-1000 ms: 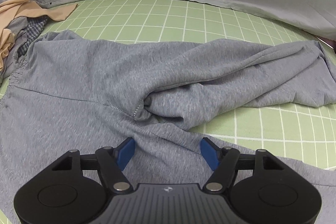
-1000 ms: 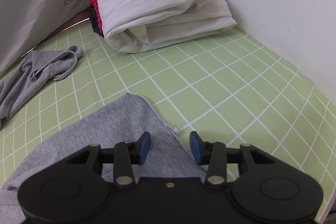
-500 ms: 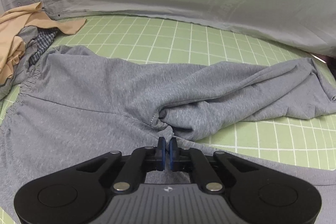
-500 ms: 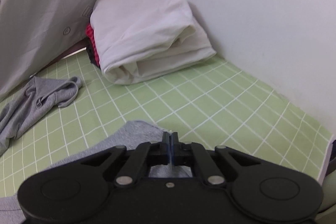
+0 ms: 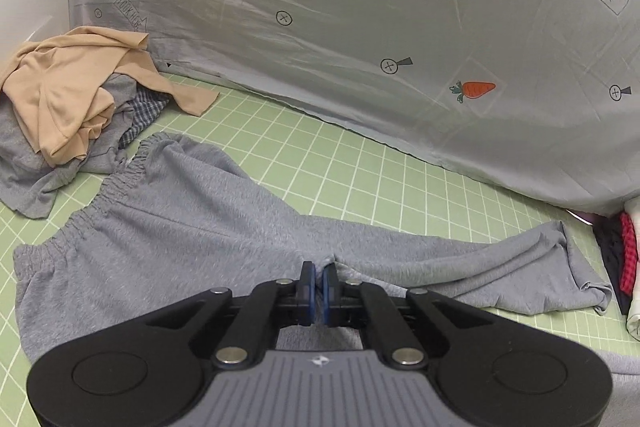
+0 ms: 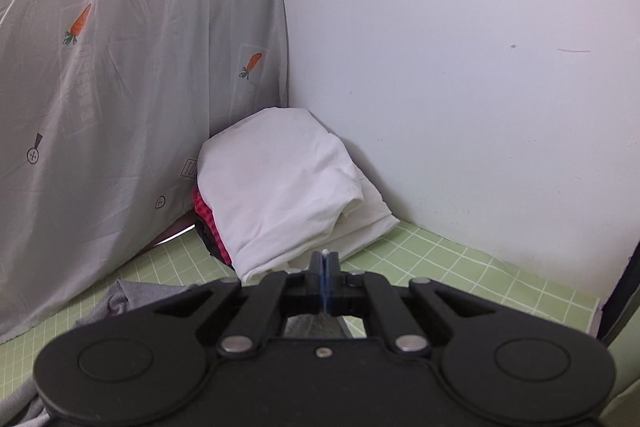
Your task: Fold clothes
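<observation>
Under the left wrist camera: grey sweatpants (image 5: pixel 192 239) lie spread on the green gridded mat (image 5: pixel 352 167), elastic waistband at the left, one leg running right toward a red checked cloth (image 5: pixel 628 251) at the frame's edge
Left gripper (image 5: pixel 319 273): jaws clenched on a pinch of the sweatpants' grey fabric near the crotch; cloth shows between the blue pads
Unfolded heap: a beige top (image 5: pixel 68 87) sits on other grey and plaid garments, just beside the waistband
Backdrop: a grey sheet with carrot prints (image 5: pixel 400 27) hangs behind the mat

Under the right wrist camera: right gripper (image 6: pixel 325 265) points toward the corner, jaws clenched; a white thread end pokes out at the tips and grey cloth (image 6: pixel 308 327) hangs below, so it looks to be grasping the sweatpants' near leg
Folded stack: a white folded garment (image 6: pixel 288 187) rests in the corner against the white wall (image 6: pixel 460 67), over the red checked cloth
Far leg end: a grey bunch (image 6: pixel 132 295) lies on the mat left of the gripper

Risk, left: the pinch is small; a hard pull could slip it free or drag the waistband into the heap
Risk, right: only the hem's edge seems caught, so it may drop mid-fold and leave the legs uneven
</observation>
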Demonstrator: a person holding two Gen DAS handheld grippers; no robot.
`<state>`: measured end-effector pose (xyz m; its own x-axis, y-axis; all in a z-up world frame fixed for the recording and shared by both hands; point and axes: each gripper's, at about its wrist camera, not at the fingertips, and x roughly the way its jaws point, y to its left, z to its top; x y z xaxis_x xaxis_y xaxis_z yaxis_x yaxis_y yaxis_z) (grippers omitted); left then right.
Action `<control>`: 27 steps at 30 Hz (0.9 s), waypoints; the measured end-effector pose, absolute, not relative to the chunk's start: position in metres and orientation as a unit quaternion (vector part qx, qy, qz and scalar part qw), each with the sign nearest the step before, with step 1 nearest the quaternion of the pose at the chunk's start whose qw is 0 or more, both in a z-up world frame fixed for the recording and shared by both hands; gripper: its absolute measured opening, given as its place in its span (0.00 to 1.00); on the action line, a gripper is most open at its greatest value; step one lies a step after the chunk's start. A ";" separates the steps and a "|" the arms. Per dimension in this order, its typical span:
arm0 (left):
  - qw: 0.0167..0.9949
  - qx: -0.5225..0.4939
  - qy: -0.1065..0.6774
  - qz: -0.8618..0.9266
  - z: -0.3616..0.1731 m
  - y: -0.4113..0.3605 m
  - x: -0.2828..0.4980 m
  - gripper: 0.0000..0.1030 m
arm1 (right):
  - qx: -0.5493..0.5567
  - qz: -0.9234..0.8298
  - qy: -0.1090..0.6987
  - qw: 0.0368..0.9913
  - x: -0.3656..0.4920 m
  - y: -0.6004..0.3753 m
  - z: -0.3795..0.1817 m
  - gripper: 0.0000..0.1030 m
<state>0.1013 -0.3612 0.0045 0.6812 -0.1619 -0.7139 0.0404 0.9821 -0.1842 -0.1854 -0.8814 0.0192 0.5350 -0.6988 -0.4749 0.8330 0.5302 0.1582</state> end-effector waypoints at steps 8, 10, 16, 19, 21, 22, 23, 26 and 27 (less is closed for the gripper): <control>0.926 -0.071 0.370 -0.001 -0.012 -0.394 0.207 0.12 | 0.238 -0.403 0.190 0.863 -0.079 -0.950 -0.002 0.32; 0.926 -0.083 0.369 -0.009 -0.006 -0.390 0.213 0.32 | 0.258 -0.405 0.179 0.859 -0.074 -0.954 -0.006 0.44; 0.922 -0.063 0.382 -0.002 -0.018 -0.369 0.182 0.69 | 0.257 -0.421 0.264 0.829 -0.112 -0.920 -0.056 0.58; 0.907 -0.059 0.417 0.007 -0.036 -0.355 0.163 0.69 | 0.284 -0.424 0.306 0.804 -0.133 -0.897 -0.089 0.58; 0.896 -0.056 0.439 0.019 -0.048 -0.348 0.150 0.69 | 0.308 -0.423 0.322 0.789 -0.142 -0.881 -0.107 0.58; 0.892 -0.058 0.448 0.025 -0.053 -0.344 0.144 0.69 | 0.321 -0.422 0.326 0.782 -0.144 -0.875 -0.113 0.58; 0.888 -0.061 0.456 0.030 -0.056 -0.340 0.139 0.69 | 0.334 -0.420 0.327 0.778 -0.145 -0.868 -0.118 0.58; 0.879 -0.070 0.469 0.043 -0.063 -0.332 0.122 0.69 | 0.357 -0.424 0.324 0.767 -0.146 -0.846 -0.126 0.58; 0.877 -0.073 0.473 0.047 -0.065 -0.330 0.116 0.69 | 0.365 -0.426 0.320 0.763 -0.146 -0.840 -0.128 0.58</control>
